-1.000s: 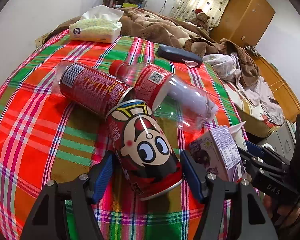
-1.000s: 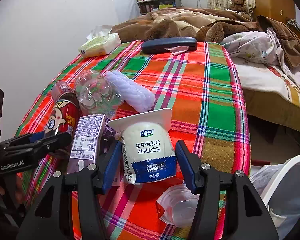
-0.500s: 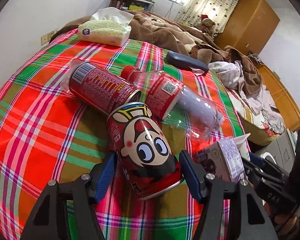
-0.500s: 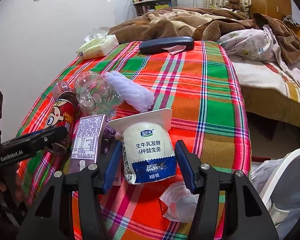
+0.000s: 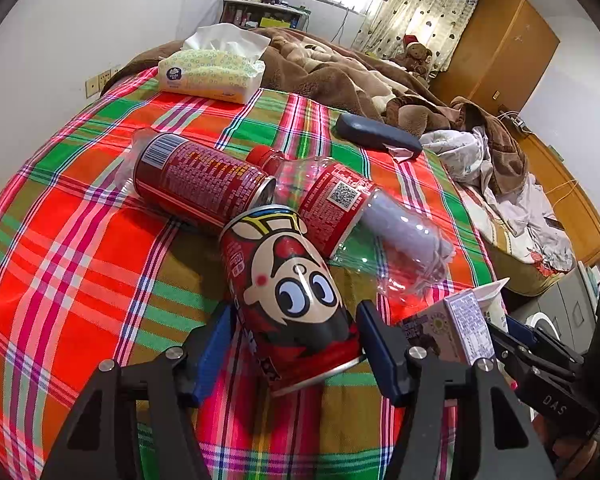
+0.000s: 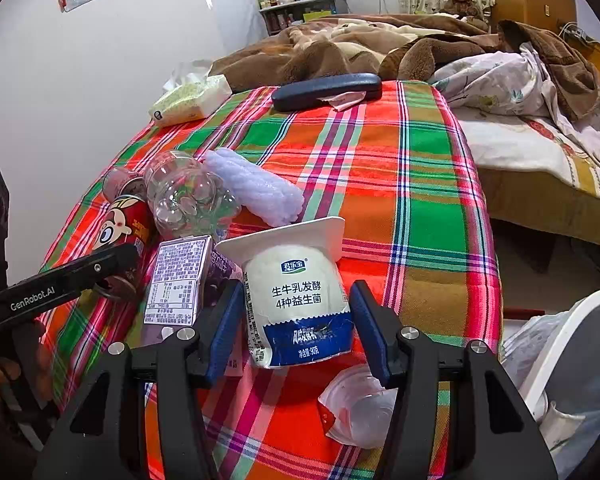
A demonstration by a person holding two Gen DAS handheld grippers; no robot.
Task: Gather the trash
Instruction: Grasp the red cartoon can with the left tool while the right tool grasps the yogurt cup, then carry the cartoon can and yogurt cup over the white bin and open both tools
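Two grabs pending: left gripper (image 5: 294, 336) closing around the cartoon can (image 5: 288, 292) lying on the plaid cloth (image 5: 72, 256) — round, could squirt out. Right gripper (image 6: 296, 320) half-wide, straddling the yogurt cup (image 6: 296, 300), unpinched — may tip.

Left gripper (image 5: 294, 332) closing (pads not yet pressing); right gripper (image 6: 296, 320) parted, angled downward.

At the right edge of the right wrist view the white bin (image 6: 556, 344) is cut off, the left gripper's arm hides the can's (image 6: 122, 224) base, and shelf items (image 5: 256, 4) upper centre are too small to tell.
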